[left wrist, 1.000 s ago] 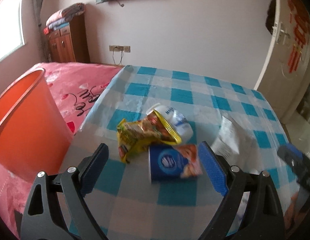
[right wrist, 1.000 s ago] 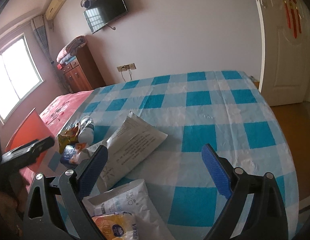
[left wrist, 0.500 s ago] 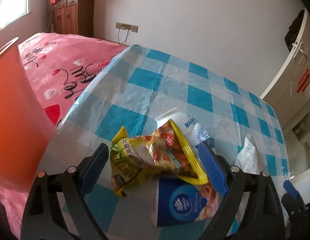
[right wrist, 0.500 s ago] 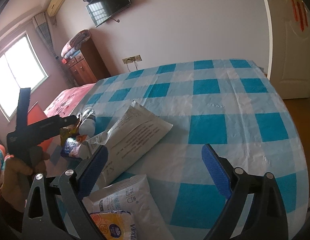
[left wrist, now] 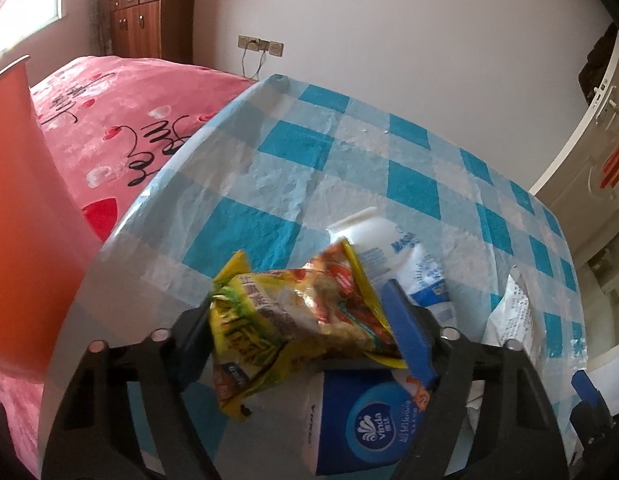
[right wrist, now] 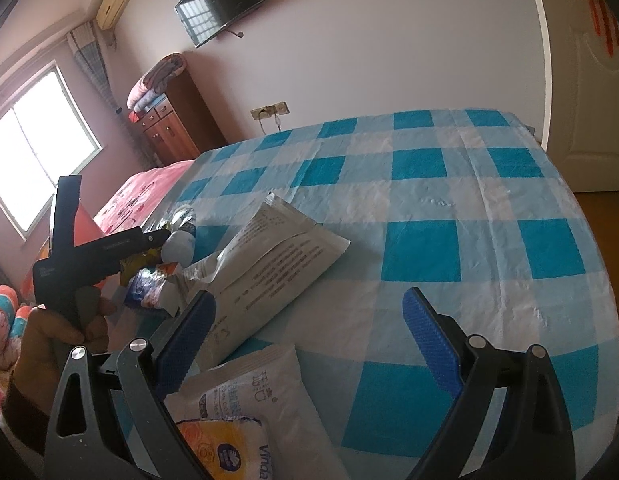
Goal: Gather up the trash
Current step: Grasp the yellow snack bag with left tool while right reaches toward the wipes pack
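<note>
In the left wrist view, low in the frame, our left claw (left wrist: 305, 332) has just been closing and now pinches the crumpled yellow snack wrapper (left wrist: 293, 316) between its pads. The wrapper lies over a blue tissue pack (left wrist: 361, 420), with a white bottle (left wrist: 393, 252) just behind, all on the blue-checked tabletop (left wrist: 309, 176). An orange bin (left wrist: 17, 220) fills the left edge, beside a pink bed (left wrist: 121, 108).

In the right wrist view, our right claw (right wrist: 309, 344) stands spread with nothing between its pads, above a white pouch (right wrist: 269, 264) and a tissue packet (right wrist: 261, 404) at the bottom centre. At the left edge, a hand (right wrist: 49, 340) grips the left tool.
</note>
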Demonstrator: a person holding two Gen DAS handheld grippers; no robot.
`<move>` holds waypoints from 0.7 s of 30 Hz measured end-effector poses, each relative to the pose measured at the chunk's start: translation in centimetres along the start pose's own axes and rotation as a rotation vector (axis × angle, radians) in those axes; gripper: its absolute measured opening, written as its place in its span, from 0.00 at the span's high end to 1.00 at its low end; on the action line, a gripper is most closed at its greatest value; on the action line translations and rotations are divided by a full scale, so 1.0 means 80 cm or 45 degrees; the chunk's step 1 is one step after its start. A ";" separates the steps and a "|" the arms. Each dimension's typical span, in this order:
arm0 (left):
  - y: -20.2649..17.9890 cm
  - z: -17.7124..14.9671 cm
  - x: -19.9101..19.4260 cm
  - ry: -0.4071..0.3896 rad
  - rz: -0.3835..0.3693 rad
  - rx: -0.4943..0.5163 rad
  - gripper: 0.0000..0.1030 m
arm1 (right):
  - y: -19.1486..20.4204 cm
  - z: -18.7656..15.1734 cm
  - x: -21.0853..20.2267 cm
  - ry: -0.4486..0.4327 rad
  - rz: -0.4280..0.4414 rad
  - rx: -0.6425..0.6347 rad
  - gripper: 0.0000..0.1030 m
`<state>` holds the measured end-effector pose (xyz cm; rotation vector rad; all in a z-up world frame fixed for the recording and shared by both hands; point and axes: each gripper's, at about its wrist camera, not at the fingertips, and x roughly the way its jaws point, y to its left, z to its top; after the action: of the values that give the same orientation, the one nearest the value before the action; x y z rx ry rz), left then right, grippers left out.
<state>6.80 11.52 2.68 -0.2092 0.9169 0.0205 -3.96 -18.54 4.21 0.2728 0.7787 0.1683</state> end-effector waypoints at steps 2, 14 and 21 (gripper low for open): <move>0.000 -0.001 0.000 0.006 -0.013 -0.006 0.37 | 0.002 -0.001 0.001 0.006 0.003 -0.006 0.09; -0.016 -0.023 -0.013 0.008 -0.061 0.052 0.47 | 0.008 -0.008 0.004 0.114 0.105 -0.037 0.09; -0.015 -0.039 -0.026 0.005 -0.095 0.051 0.50 | 0.030 -0.035 -0.004 0.187 0.175 -0.140 0.09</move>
<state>3.16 9.93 2.70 -0.2065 0.9122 -0.0673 -6.31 -15.84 3.24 0.2111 0.8938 0.3627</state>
